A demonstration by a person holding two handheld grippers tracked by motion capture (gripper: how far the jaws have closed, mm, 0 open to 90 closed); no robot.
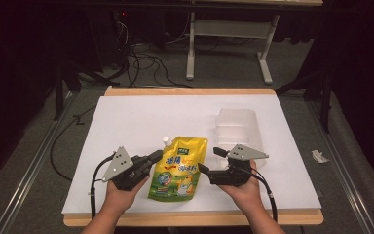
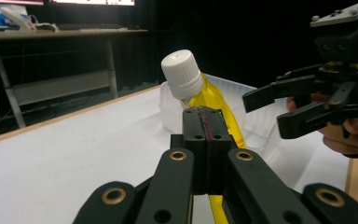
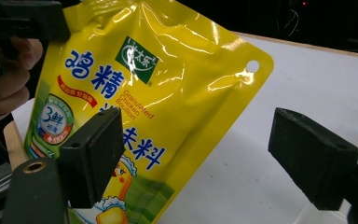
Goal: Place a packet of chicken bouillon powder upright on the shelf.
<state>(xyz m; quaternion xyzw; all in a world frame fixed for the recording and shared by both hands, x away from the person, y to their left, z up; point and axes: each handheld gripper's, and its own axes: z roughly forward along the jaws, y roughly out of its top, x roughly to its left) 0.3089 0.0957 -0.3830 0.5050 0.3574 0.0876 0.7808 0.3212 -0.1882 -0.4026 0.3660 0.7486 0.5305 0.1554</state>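
Glossy yellow pouch [image 1: 179,168] pinched by left tongs [image 1: 155,157].

A yellow pouch [image 1: 179,168] lay near the surface's [image 1: 126,117] front edge, between the left gripper [image 1: 155,157] and right gripper [image 1: 211,160]. A clear tray [image 1: 238,126] sat farther right.

We see a yellow pouch [image 1: 179,168] of granulated chicken bouillon, glossy and crinkled, printed with blue Chinese lettering, a small green logo and a cartoon chick in a chef's hat near its bottom. We make out a white ribbed screw cap [image 2: 182,73] at one top corner, screwed on, and a punched round hole at the other. It stands lifted and tilted near the front middle of the white table [image 1: 126,122], its left edge pinched.
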